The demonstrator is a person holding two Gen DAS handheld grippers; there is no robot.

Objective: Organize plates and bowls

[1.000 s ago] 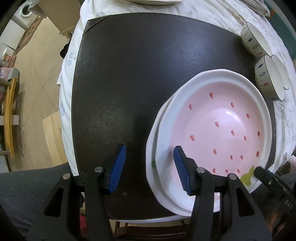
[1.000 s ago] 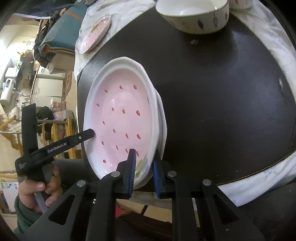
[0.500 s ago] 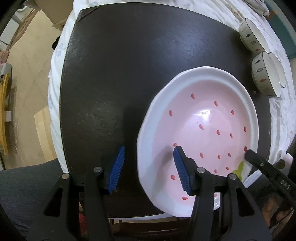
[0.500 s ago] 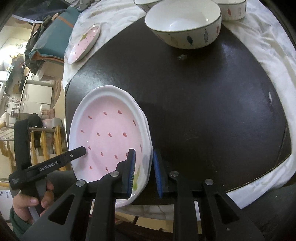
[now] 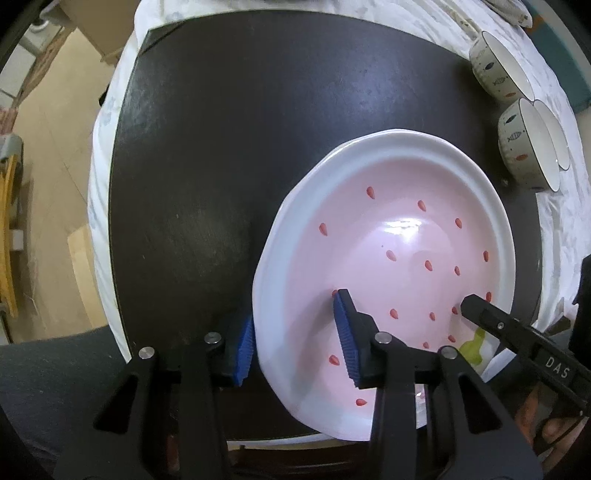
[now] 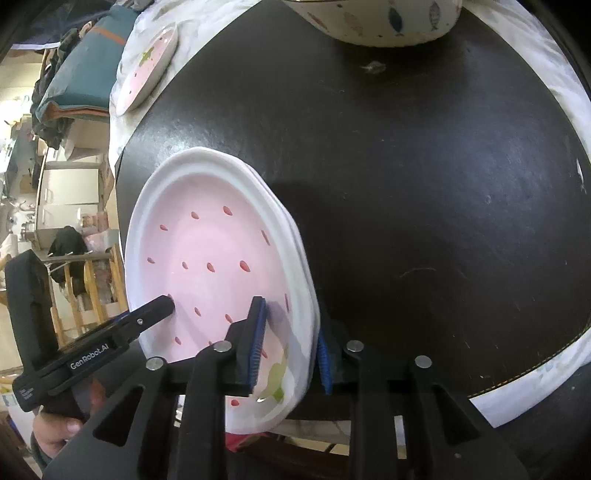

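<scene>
A large pink plate with red seed marks and a white rim [image 5: 399, 243] lies on the dark mat [image 5: 229, 155]; a second plate's edge shows under it in the right wrist view [image 6: 207, 258]. My left gripper [image 5: 295, 341] straddles the plate's near-left rim, jaws apart, one blue pad under the rim and one on the plate's face. My right gripper [image 6: 290, 347] straddles the plate's other rim with a wide gap between its pads. Each gripper shows in the other's view.
Two fish-patterned bowls [image 5: 524, 147] stand at the mat's right edge, one close at the top of the right wrist view [image 6: 384, 22]. A small pink plate [image 6: 147, 70] lies on the white cloth at the far left. The table edge is right below both grippers.
The right gripper's jaws have opened around the rim. The left gripper has slid right, so that the plate's rim now sits between its pads. The plate sits lower and nearer the table edge.
</scene>
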